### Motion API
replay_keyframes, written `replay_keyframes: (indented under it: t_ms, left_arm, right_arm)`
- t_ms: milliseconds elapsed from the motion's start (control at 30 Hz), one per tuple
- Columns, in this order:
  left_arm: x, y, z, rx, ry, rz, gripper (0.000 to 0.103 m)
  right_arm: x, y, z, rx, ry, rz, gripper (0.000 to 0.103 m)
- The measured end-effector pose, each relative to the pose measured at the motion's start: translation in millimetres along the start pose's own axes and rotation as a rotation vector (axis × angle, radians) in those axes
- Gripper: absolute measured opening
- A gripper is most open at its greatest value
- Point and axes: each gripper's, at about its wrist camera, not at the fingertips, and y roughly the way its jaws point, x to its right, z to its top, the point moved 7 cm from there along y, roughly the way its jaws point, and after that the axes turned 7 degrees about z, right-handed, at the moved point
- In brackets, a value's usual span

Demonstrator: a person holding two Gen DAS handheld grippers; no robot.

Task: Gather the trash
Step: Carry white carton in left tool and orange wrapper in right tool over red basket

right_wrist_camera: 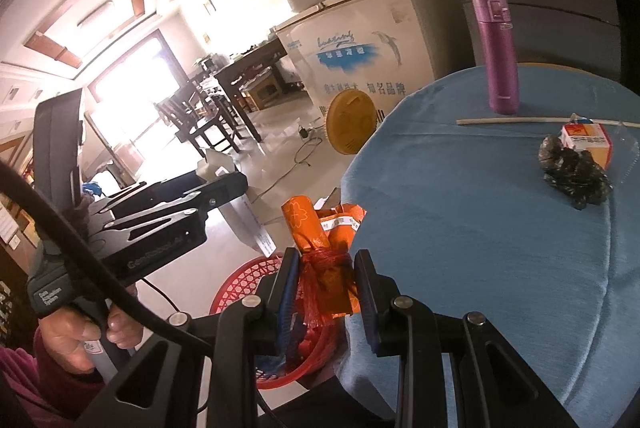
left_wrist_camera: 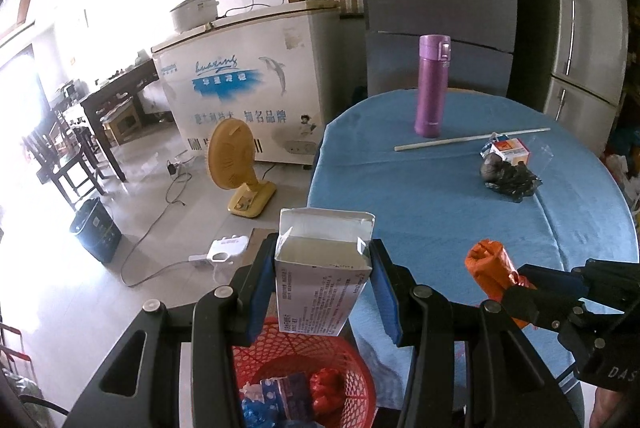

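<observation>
My left gripper [left_wrist_camera: 323,270] is shut on an open white carton [left_wrist_camera: 320,280], held above the red mesh basket [left_wrist_camera: 360,380], which has several pieces of trash in it. My right gripper [right_wrist_camera: 326,282] is shut on an orange wrapper bundle [right_wrist_camera: 320,240] tied with red netting, over the basket's rim [right_wrist_camera: 240,278] beside the table edge. The orange bundle [left_wrist_camera: 494,274] and right gripper [left_wrist_camera: 520,282] show at the lower right of the left wrist view. On the blue tablecloth [left_wrist_camera: 440,195] lie a crumpled black bag [left_wrist_camera: 510,175] and a small red-and-white box [left_wrist_camera: 510,151].
A purple flask [left_wrist_camera: 432,85] and a long white stick [left_wrist_camera: 472,139] are on the round table. On the floor are a yellow fan [left_wrist_camera: 236,167], a dark bin [left_wrist_camera: 96,228], cables and a white power strip [left_wrist_camera: 224,252]. A chest freezer [left_wrist_camera: 248,87] stands behind. A person's hand [right_wrist_camera: 80,336] grips the left gripper's handle.
</observation>
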Motion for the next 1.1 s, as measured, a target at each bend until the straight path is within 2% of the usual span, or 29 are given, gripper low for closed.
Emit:
replay_keyframes:
  t_ms: [1100]
  left_arm:
    - [-50,17,-25,-0.056,-0.068,0.044,0.048]
  right_arm:
    - [-33,58,-1,-0.101,-0.057,0.057,0.030]
